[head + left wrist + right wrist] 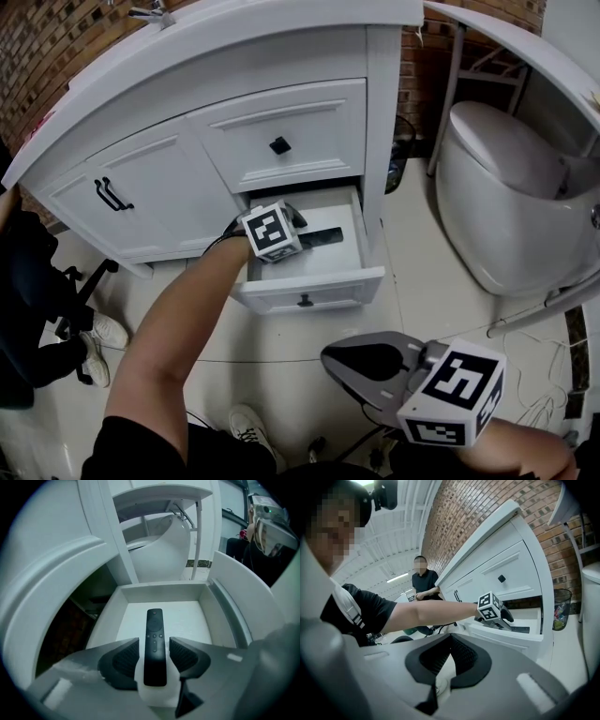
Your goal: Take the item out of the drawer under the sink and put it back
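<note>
The remote (pixel 154 627) lies flat in the open drawer (pixel 164 590) between the left gripper's (pixel 154 645) spread, non-contacting jaws; judged light, rigid and slick, grip its long edges mid-length; right gripper (pixel 449 639) jaws closed, empty.

The cabinet (pixel 309 131) and its open drawer (pixel 309 284) look like white painted wood, smooth with a soft satin sheen. The knob (pixel 279 144) on the cabinet front is matt black. The remote (pixel 154 620) is matt black plastic with a smooth face. The left gripper (pixel 153 641) is smooth grey plastic, its fingers (pixel 123 660) faced with black ribbed pads that look rubbery. The right gripper (pixel 449 638) shows the same grey shell and ribbed black lining. The brick wall (pixel 37 47) is rough and unglazed, the floor (pixel 422 272) pale glossy tile, and the toilet (pixel 506 187) glossy white ceramic.
</note>
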{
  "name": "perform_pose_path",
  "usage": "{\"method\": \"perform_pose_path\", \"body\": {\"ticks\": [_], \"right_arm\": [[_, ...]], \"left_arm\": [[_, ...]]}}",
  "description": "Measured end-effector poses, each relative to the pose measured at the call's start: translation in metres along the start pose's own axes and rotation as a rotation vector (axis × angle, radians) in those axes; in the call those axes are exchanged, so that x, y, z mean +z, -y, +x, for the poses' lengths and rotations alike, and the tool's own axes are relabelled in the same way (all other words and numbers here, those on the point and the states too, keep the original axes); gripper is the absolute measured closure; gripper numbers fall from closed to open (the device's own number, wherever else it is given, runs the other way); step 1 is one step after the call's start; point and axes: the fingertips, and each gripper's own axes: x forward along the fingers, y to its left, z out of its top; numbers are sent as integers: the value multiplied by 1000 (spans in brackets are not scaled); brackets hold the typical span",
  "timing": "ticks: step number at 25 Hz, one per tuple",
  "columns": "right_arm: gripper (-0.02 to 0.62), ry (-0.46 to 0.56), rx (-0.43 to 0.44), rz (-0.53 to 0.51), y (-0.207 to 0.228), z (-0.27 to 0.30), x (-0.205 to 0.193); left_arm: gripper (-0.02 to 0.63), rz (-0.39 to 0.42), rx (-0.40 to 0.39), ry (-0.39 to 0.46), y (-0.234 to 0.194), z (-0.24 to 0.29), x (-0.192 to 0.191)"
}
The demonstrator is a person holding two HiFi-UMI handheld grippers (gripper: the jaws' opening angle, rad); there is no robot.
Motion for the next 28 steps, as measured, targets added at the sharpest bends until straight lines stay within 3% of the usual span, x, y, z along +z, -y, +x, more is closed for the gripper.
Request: {"method": "perform_pose_path", "body": {"ticks": [9,11,16,28], "right_arm": [[592,-2,-25,46,14,-5,-6],[592,-5,-25,49,15,-5,-7],[592,-8,-27,53,18,-4,-8],[592,2,-39,49,21,-4,-4]], "left_arm": [[373,-3,-84,-63,3,24,-8],[347,-41,-101,-50,-1,24,-8],[359,-141,-175,-27,-2,27,-11],[436,-97,-173,-39,0,26,-8]]}}
